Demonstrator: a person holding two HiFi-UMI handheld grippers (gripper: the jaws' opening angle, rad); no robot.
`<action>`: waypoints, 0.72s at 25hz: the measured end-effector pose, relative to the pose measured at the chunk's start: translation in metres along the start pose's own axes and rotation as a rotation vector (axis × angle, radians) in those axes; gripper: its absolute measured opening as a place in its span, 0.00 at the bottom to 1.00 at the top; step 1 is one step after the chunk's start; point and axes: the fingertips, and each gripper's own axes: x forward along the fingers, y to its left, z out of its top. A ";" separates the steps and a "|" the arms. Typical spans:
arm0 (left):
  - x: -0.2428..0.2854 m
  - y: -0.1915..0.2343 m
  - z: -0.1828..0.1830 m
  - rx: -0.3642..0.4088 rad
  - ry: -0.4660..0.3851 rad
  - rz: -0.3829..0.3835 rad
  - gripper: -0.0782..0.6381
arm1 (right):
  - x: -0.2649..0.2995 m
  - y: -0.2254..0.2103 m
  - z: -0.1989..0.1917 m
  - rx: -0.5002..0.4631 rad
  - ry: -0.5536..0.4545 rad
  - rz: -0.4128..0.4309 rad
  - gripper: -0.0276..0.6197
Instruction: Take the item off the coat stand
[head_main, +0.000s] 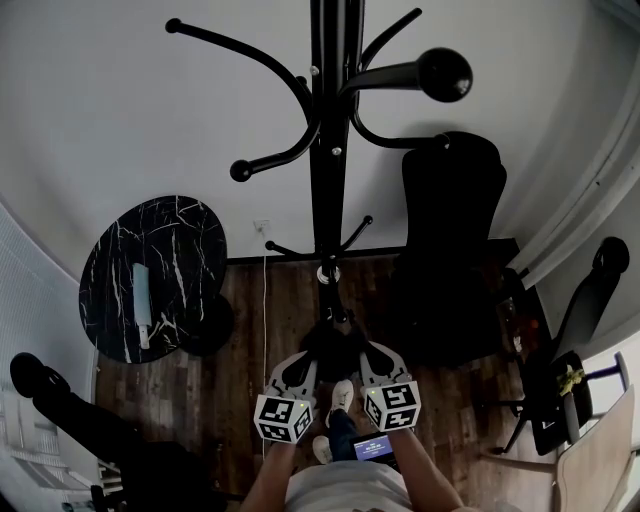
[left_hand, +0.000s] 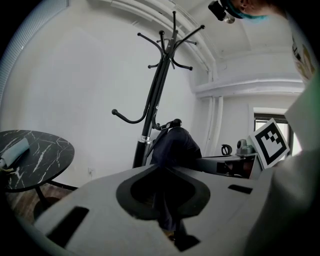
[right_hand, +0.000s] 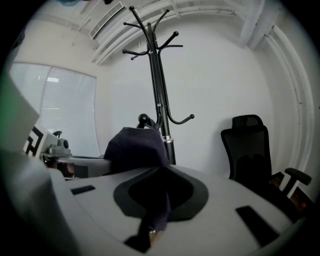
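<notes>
Left tongs (head_main: 305, 362) and right tongs (head_main: 370, 358) each pinch nearly shut on a dark cap (head_main: 335, 345) at lower centre, beneath the stand (head_main: 328, 150).

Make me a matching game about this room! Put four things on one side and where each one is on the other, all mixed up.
Things:
1. dark cloth item
2. marble table
3. office chair
4. coat stand

Places:
A. by the wall, right of the stand
B. pinched between the left gripper and the right gripper
C. left of the stand, with a pale object lying on it
D. in the middle, in front of the white wall

Pairs: 1-B, 2-C, 3-A, 4-D
</notes>
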 end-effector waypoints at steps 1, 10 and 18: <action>0.001 0.001 -0.001 -0.002 0.002 0.001 0.15 | 0.002 0.000 -0.001 0.000 0.003 0.001 0.09; 0.013 0.011 -0.008 -0.019 0.020 0.006 0.15 | 0.016 -0.006 -0.005 -0.006 0.018 0.005 0.09; 0.027 0.023 -0.012 -0.036 0.021 0.015 0.15 | 0.032 -0.012 -0.008 -0.007 0.025 0.011 0.09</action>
